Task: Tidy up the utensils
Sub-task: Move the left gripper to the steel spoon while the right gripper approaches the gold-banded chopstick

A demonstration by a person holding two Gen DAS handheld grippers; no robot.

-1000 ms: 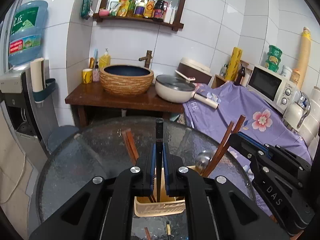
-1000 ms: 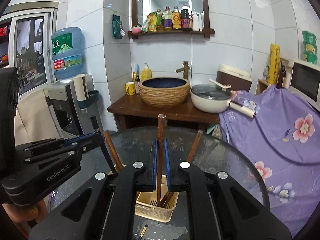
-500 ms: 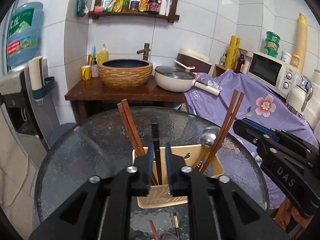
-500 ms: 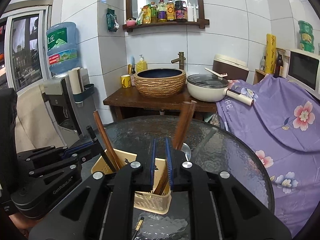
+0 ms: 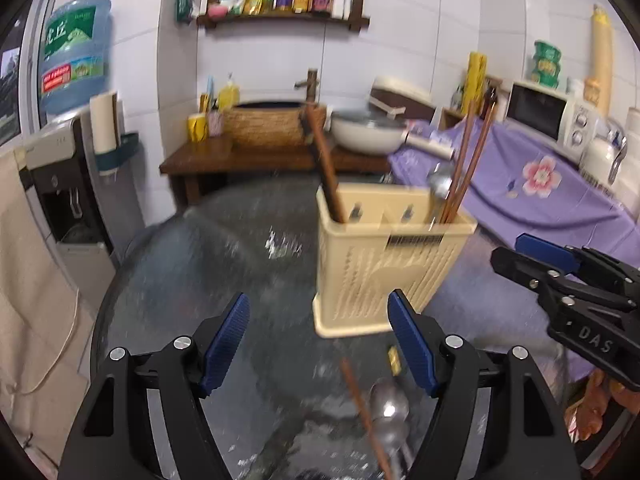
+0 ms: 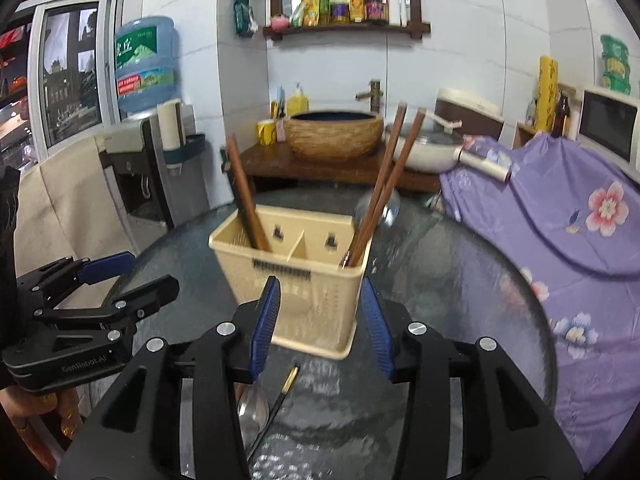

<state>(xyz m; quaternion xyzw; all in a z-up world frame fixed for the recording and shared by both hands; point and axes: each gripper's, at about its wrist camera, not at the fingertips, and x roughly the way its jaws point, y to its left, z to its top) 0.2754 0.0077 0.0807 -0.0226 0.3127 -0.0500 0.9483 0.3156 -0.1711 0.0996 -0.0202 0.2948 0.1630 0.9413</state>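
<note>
A cream plastic utensil holder [image 5: 384, 264] [image 6: 308, 280] with two compartments stands on the round glass table [image 5: 224, 248]. Brown chopsticks [image 5: 326, 168] [image 6: 246, 196] lean in its left compartment. More chopsticks [image 5: 466, 164] [image 6: 384, 188] and a metal spoon [image 5: 440, 182] stand in its right one. My left gripper [image 5: 318, 344] is open and empty, just in front of the holder. My right gripper [image 6: 318, 320] is open and empty, close before the holder. On the table near me lie a spoon [image 5: 388, 412] [image 6: 252, 408], a brown chopstick [image 5: 364, 412] and a dark gold-tipped chopstick [image 6: 280, 396].
A purple flowered cloth [image 6: 560, 216] covers a surface right of the table. Behind stand a wooden bench [image 6: 328, 164] with a woven basin [image 6: 334, 134] and white pan [image 5: 368, 132], a water dispenser [image 5: 72, 152] at left, a microwave [image 5: 548, 114] at right.
Both grippers let go of the chopsticks they held over the holder, opened wide and drew back and down. The chopsticks now stand in the holder.
</note>
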